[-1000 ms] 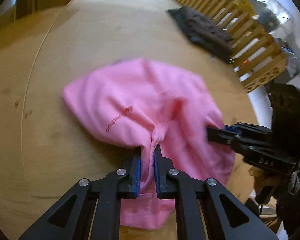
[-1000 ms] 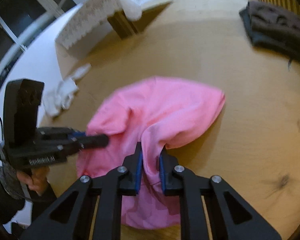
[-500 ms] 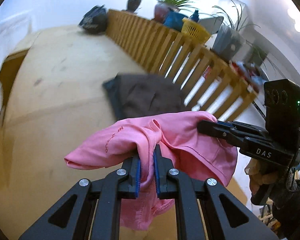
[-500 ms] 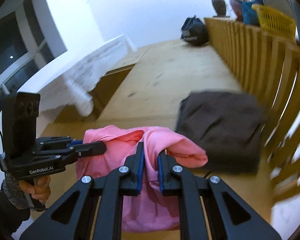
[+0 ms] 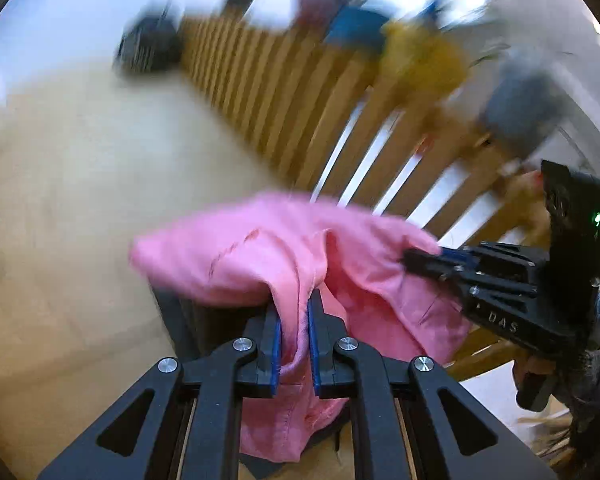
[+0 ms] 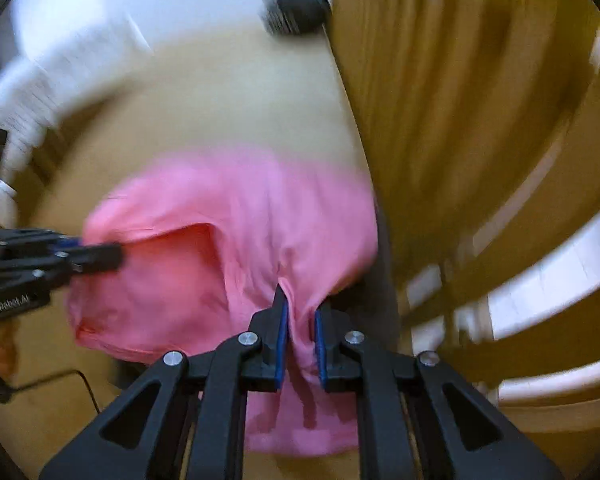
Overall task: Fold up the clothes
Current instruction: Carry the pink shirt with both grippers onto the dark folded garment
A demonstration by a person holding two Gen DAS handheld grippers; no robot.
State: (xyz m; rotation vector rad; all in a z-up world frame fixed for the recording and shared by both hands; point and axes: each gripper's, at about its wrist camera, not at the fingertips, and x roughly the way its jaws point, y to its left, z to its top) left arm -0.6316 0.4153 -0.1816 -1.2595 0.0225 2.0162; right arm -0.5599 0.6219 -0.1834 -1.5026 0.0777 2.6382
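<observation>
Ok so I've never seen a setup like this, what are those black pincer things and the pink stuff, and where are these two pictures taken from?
There is no robot here. A person holds a black two-finger tool in each hand, and each tool carries a wide-angle camera looking forward along its fingers, so each picture is one tool's own view. In the left camera's picture, the left hand-held gripper is clamped on a crumpled pink cloth garment, and the right hand-held gripper pinches the same garment from the side. The right camera's picture shows the reverse. The garment appears lifted off the pale wooden table, above something dark that is mostly hidden. A slatted wooden railing runs behind, with blurred pots and plants on top. Everything is smeared because the tools are moving.
</observation>
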